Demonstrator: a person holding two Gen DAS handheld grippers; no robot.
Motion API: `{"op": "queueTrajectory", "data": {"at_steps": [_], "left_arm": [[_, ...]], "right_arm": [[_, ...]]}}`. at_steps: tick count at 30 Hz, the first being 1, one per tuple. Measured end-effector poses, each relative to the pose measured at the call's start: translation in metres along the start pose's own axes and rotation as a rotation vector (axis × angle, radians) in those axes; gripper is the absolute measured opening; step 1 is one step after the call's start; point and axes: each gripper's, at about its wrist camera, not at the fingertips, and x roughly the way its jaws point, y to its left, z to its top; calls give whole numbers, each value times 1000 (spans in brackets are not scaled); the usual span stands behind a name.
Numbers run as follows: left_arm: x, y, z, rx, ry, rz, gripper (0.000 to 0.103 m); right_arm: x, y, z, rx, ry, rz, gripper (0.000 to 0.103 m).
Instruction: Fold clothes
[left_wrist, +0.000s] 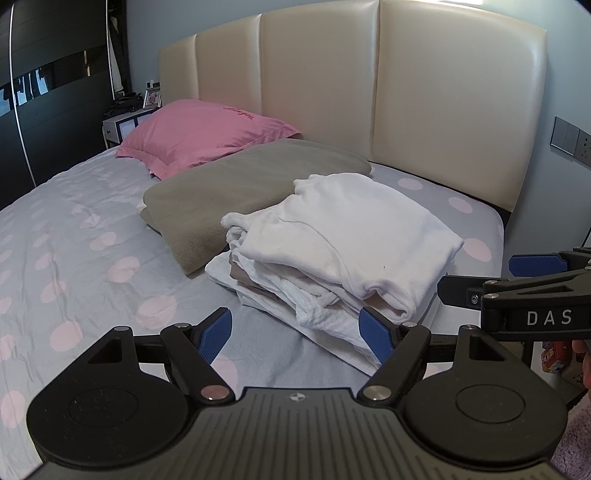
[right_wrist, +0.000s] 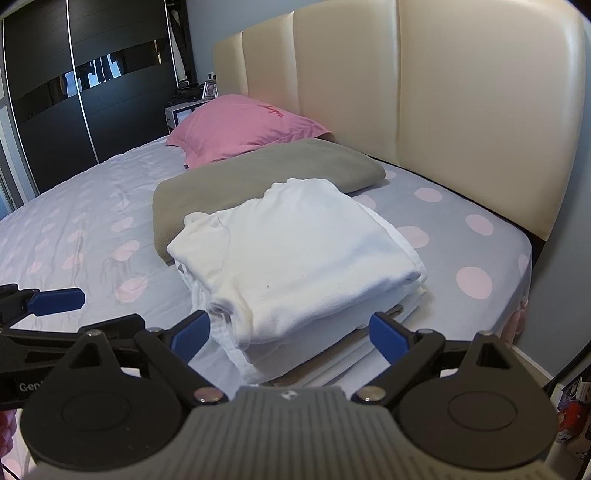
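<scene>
The left gripper (left_wrist: 301, 338), black with blue ribbed pads, hangs just above the bed with its 2 fingers spread wide and nothing between them. Its right-hand pad (left_wrist: 376, 338) sits close against the near edge of the laundry pile; whether it touches the cloth is hard to say. The right gripper (right_wrist: 291, 336) is just beside it, spread equally wide and empty, pointing at the same pile from slightly further right.

In front of both tools lies the stack of folded clothes (right_wrist: 295, 258): a soft white fleece garment (left_wrist: 354, 236) folded on top, thinner white pieces beneath it, and a strip of tan fabric (left_wrist: 251, 282) showing between the layers. The stack rests on the pale grey bedsheet with big pink dots (left_wrist: 74, 240), near the corner of the mattress.

Behind the pile, and partly under its far edge, lies a folded olive-brown fleece blanket (left_wrist: 229, 192). Past that is a pink satin pillow (left_wrist: 207, 133) with stitched lettering, leaning at the cream padded leather headboard (left_wrist: 369, 92). To the far left stands a dark sliding wardrobe (right_wrist: 92, 85), and a small white bedside cabinet (left_wrist: 125, 125) beside the pillow. A grey switch panel (left_wrist: 570, 138) is on the wall at right.
</scene>
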Motion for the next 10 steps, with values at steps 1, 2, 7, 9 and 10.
{"op": "queueTrajectory", "data": {"at_steps": [1,2,7,9,10], "left_arm": [[0,0,0,-1,0,0,74],[0,0,0,-2,0,-1,74],[-1,0,0,-4,2,-2,74],[-2,0,-1,-4,-1,1,74],[-2,0,-1,-4,-2,2,74]], "right_arm": [[0,0,0,0,0,0,94],[0,0,0,0,0,0,94],[0,0,-1,-1,0,2,94],[0,0,-1,1,0,3,94],[-1,0,-1,2,0,4,94]]}}
